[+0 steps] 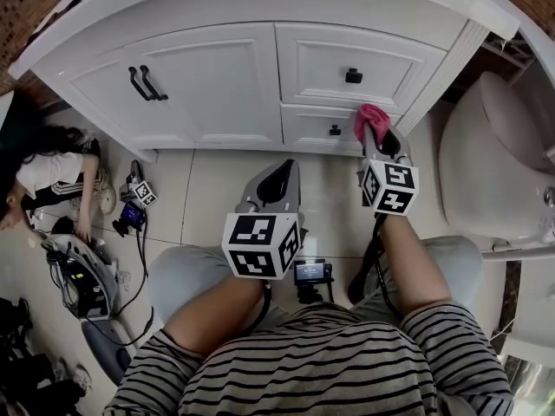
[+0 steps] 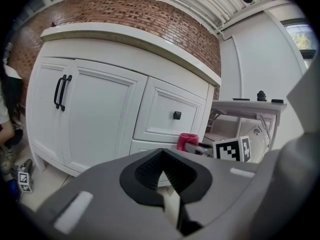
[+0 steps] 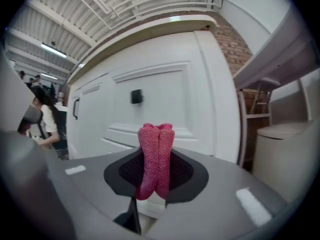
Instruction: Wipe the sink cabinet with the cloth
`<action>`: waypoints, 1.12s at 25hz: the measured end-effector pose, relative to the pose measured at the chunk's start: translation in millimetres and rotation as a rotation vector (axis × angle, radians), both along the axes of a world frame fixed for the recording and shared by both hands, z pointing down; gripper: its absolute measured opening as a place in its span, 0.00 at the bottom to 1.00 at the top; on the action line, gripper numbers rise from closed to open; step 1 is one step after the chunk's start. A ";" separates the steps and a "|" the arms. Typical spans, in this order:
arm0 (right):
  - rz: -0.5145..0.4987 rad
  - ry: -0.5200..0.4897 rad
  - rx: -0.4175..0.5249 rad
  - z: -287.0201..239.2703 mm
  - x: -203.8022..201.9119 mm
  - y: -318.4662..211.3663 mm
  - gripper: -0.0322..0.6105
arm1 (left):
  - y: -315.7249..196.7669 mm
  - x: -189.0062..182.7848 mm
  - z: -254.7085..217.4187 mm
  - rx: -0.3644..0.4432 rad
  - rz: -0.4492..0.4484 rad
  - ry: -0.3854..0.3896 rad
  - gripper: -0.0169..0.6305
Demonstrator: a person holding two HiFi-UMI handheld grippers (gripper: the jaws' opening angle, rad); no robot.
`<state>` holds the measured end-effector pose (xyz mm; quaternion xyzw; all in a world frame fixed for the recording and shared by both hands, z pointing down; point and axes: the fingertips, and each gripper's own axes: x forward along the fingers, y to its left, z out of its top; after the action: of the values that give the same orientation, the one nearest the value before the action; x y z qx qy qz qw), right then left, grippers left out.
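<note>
The white sink cabinet (image 1: 217, 85) stands ahead, with two doors on the left and drawers with black knobs on the right. My right gripper (image 1: 379, 137) is shut on a folded pink cloth (image 1: 371, 118), which sits against the lower drawer front, just right of that drawer's knob (image 1: 335, 130). In the right gripper view the cloth (image 3: 156, 159) stands upright between the jaws, facing the drawer panel (image 3: 150, 99). My left gripper (image 1: 279, 178) hangs back over the tiled floor, shut with nothing in it; its view shows the cabinet (image 2: 100, 119) and the pink cloth (image 2: 186, 140).
A toilet (image 1: 494, 163) stands close on the right of the cabinet. A person (image 1: 43, 180) sits on the floor at the left among cables and gear (image 1: 78, 276). A small marker cube (image 1: 143, 193) lies on the tiles. My knees frame the floor below.
</note>
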<state>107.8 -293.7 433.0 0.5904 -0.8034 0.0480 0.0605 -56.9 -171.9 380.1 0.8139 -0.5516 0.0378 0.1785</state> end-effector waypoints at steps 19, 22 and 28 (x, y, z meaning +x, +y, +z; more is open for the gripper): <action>-0.086 0.125 -0.041 48.7 -28.0 -26.7 0.21 | -11.2 -14.1 9.4 -0.013 -0.020 -0.022 0.02; 0.035 0.119 -0.068 52.8 29.2 -27.4 0.21 | -9.4 -8.9 13.5 -0.018 -0.013 -0.041 0.02; 0.231 0.079 -0.123 59.4 83.9 -18.9 0.20 | -6.2 -3.5 13.4 -0.031 -0.012 -0.009 0.02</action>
<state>191.8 -312.6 492.4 0.6756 -0.7226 0.0806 0.1223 -60.4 -178.1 393.6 0.8077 -0.5565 0.0491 0.1887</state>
